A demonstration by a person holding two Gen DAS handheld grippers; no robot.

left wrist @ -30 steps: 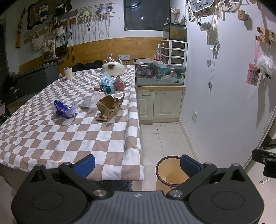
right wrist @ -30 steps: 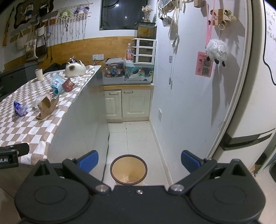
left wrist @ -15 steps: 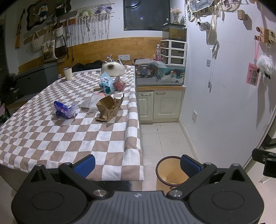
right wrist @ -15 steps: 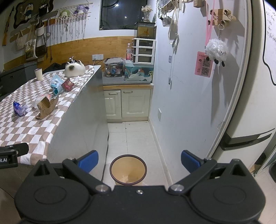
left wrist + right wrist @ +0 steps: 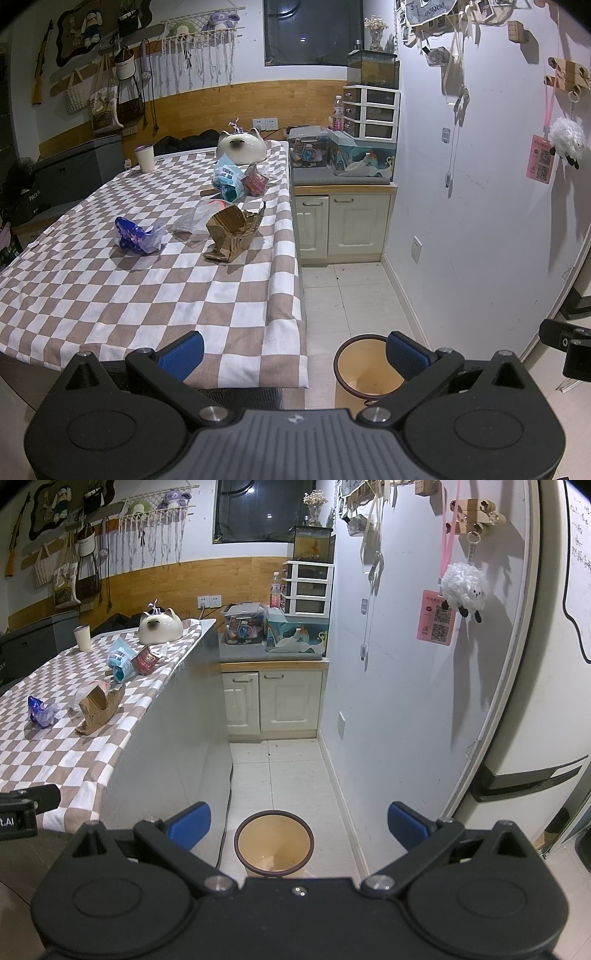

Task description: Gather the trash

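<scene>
Brown torn cardboard (image 5: 232,232) lay near the table's (image 5: 110,295) right edge, a blue wrapper (image 5: 135,240) to its left and snack packets (image 5: 236,181) toward the far edge. Both the left gripper (image 5: 291,350) and right gripper (image 5: 297,823) were spread wide, holding nothing; the bin (image 5: 274,842) stood on the floor beside the table

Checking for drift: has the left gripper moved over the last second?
No. In the left wrist view the left gripper frames the table edge and bin exactly as before.
</scene>
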